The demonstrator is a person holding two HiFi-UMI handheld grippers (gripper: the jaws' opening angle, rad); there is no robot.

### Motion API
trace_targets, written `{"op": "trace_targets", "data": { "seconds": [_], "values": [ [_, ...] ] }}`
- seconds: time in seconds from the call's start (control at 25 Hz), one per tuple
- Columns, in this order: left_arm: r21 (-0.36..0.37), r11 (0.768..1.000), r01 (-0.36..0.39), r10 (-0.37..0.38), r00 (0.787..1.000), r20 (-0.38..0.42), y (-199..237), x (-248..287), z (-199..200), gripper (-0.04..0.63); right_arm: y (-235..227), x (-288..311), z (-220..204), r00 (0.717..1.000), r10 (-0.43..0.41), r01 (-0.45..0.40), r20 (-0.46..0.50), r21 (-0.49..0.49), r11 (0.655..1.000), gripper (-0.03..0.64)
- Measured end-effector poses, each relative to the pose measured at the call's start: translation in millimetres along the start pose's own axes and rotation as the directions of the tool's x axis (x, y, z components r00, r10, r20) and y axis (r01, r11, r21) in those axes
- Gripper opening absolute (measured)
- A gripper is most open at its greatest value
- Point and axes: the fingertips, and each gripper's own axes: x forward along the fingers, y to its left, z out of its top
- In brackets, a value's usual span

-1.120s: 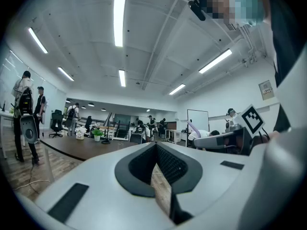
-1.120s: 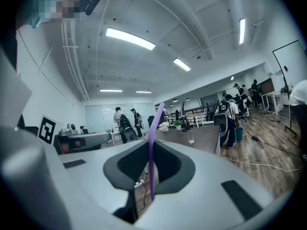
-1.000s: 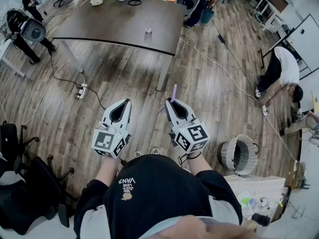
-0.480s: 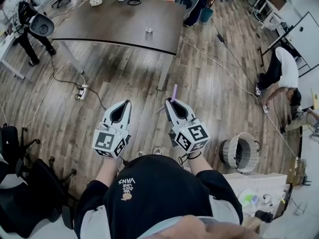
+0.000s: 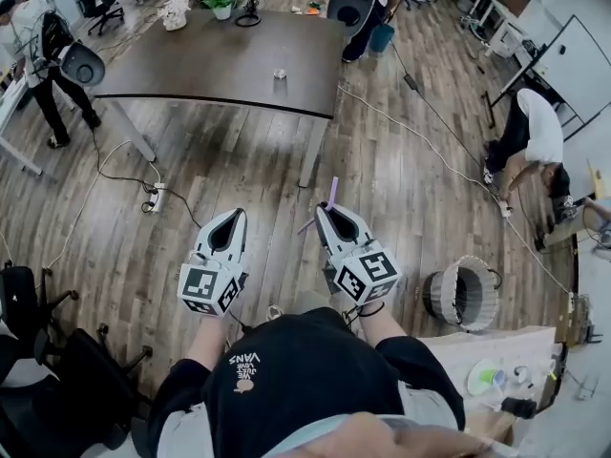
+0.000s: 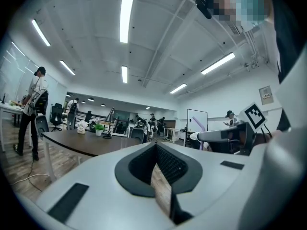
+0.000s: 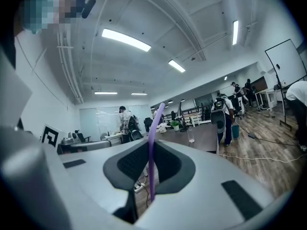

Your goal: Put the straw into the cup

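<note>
Wooden floor (image 5: 248,151), left tongs (image 5: 235,215) level, pressed together, right tongs (image 5: 327,210) level, pinching straw (image 5: 332,190)

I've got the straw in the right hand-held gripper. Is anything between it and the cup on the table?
Nothing visible blocks the way. The straw, clamped in the right hand-held gripper, faces the cup across open floor. The cup stands on the table with bare tabletop around it.

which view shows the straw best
The right gripper view: the purple straw stands upright, pinched between the jaws. The head view shows only its ends; the left gripper view shows it small and distant.
</note>
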Motion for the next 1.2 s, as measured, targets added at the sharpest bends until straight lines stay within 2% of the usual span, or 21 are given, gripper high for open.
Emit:
{"op": "trace_targets", "data": {
  "seconds": [0.44, 1.2],
  "values": [
    [-0.006, 1.000, -0.013, 0.013, 1.000, 0.004, 13.3, 26.4, 0.3, 0.009, -19.6, 27.5, 4.1, 1.000, 0.023, -0.023, -0.009, -0.003, 1.000, 0.044],
    [0.022, 0.996, -0.087, 0.087, 0.996, -0.012, 32.0, 140.1, 2.0, 0.009, -117.0, 101.4, 22.2, 0.993, 0.112, -0.111, -0.021, 0.017, 0.994, 0.044]
  ]
}}
